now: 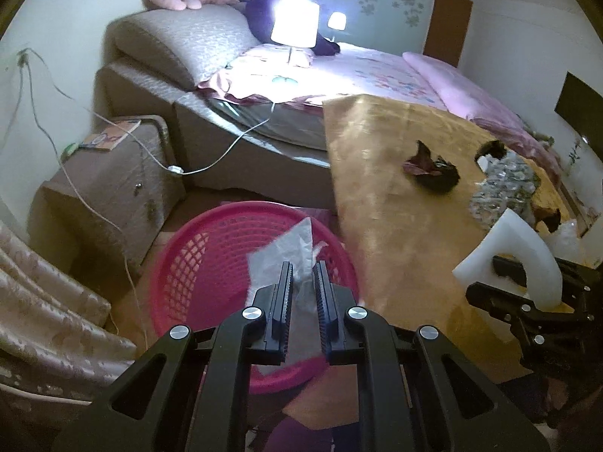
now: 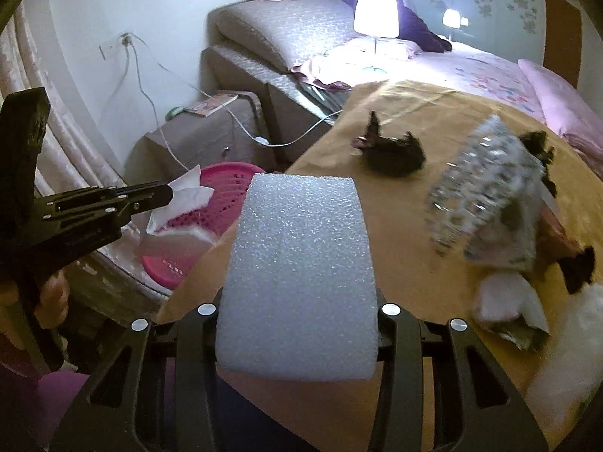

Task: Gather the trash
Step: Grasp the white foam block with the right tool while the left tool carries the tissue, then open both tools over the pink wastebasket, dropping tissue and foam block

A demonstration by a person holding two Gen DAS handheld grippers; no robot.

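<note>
Tan-clothed table [image 2: 407,226] with dark wrapper [image 2: 394,154], silvery crumpled bag [image 2: 490,196].

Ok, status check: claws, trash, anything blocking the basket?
Left claw shut on clear wrapper, over pink basket. Right claw shut on foam block. Nothing blocking.

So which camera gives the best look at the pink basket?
The left wrist view: the pink basket sits open just beyond the left gripper, mesh wall and rim visible. The right wrist view shows only part of it, behind white foam.
</note>
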